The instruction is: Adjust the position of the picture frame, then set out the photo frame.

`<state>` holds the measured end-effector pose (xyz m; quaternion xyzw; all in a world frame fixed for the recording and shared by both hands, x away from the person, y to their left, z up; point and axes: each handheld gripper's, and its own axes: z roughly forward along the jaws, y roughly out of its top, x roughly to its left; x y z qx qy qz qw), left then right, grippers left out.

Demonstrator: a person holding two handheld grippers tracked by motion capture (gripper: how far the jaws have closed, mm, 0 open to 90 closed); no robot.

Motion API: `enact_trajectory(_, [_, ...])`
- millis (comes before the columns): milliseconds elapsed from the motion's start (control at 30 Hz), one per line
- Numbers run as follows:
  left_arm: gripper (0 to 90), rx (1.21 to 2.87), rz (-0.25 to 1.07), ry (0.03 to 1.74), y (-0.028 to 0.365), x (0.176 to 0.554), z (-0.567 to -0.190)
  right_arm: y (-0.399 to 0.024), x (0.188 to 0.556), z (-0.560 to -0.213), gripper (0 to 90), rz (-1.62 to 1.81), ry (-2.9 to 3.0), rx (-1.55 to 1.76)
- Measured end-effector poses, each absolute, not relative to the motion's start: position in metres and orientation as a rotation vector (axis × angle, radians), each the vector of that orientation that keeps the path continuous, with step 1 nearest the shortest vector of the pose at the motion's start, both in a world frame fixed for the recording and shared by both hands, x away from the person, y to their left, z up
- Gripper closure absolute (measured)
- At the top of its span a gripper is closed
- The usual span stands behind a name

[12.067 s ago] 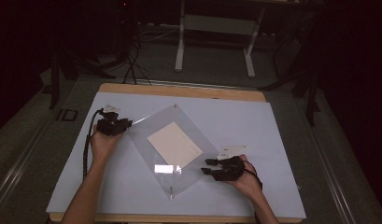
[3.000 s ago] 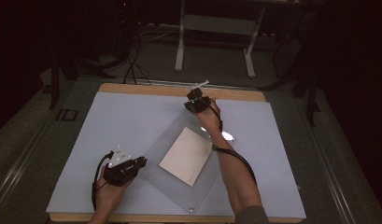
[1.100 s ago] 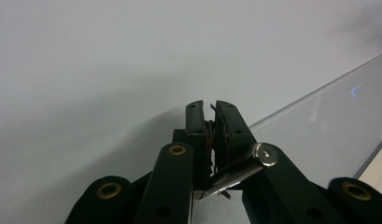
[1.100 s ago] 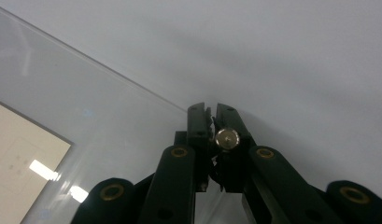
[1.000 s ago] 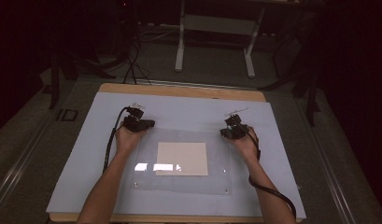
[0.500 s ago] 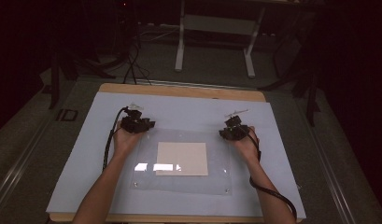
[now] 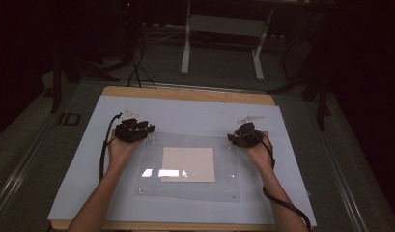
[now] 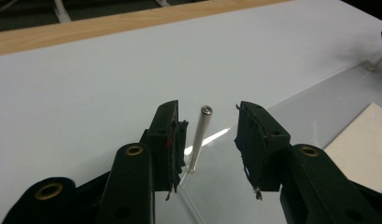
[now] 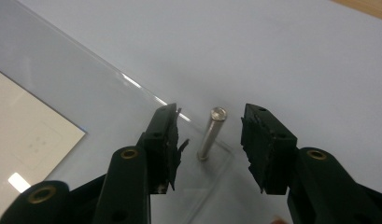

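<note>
A clear acrylic plate (image 7: 188, 188) lies flat on the pale blue sheet (image 7: 79, 164) that covers the desk (image 7: 185, 93), set toward the near edge and roughly midway between the desk's left and right edges; under or on the plate, near its middle, rests a cream square card (image 7: 188, 164); a bright reflection shows on the plate just left of the card's near corner. The left claw (image 7: 146, 131) sits at the plate's far left corner, the right claw (image 7: 232, 138) at its far right corner, each held in a hand with the forearms coming in from the near edge. In the left gripper view the left claw (image 8: 207, 135) stands apart, its jaws having just been opening; between them rises a thin white post (image 8: 199, 137) with a small metal cap, standing upright from the plate's corner, close to the left-hand pad but with no pad pressing on it. In the right gripper view the right claw (image 9: 209, 130) is likewise apart and has just been opening; a short metal post (image 9: 211, 133) stands between the jaws at the plate's corner, clear of both pads; the card (image 9: 25, 140) shows at the left of that view.
</note>
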<state>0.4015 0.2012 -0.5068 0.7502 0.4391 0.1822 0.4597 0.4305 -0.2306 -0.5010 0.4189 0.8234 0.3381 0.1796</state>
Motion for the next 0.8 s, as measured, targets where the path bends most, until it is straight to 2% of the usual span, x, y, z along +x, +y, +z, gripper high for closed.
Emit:
enact_trajectory(167, [59.4,1.852,0.471,1.055,0.205,0.391,-0.507,-0.239,0.425,-0.501,51.7,1.010,2.293,1.193])
enact_trajectory(367, [59.4,1.831,0.478,1.056,0.211,0.385,-0.511,-0.248,0.417,-0.504,53.1,1.067,2.265,1.158])
enact_trajectory(533, [59.7,1.834,0.462,1.074,0.213,0.387,-0.519,-0.251,0.416,-0.507,61.1,1.095,2.247,1.171])
enact_trajectory(567, [62.5,1.836,0.456,1.070,0.213,0.388,-0.520,-0.252,0.416,-0.509,67.0,1.099,2.232,1.169])
enact_trajectory(667, [69.4,1.866,0.473,1.071,0.211,0.390,-0.524,-0.250,0.414,-0.510,76.0,1.124,2.231,1.138])
enact_trajectory(800, [73.5,1.863,0.466,1.076,0.209,0.392,-0.528,-0.244,0.414,-0.511,79.6,1.117,2.215,1.124])
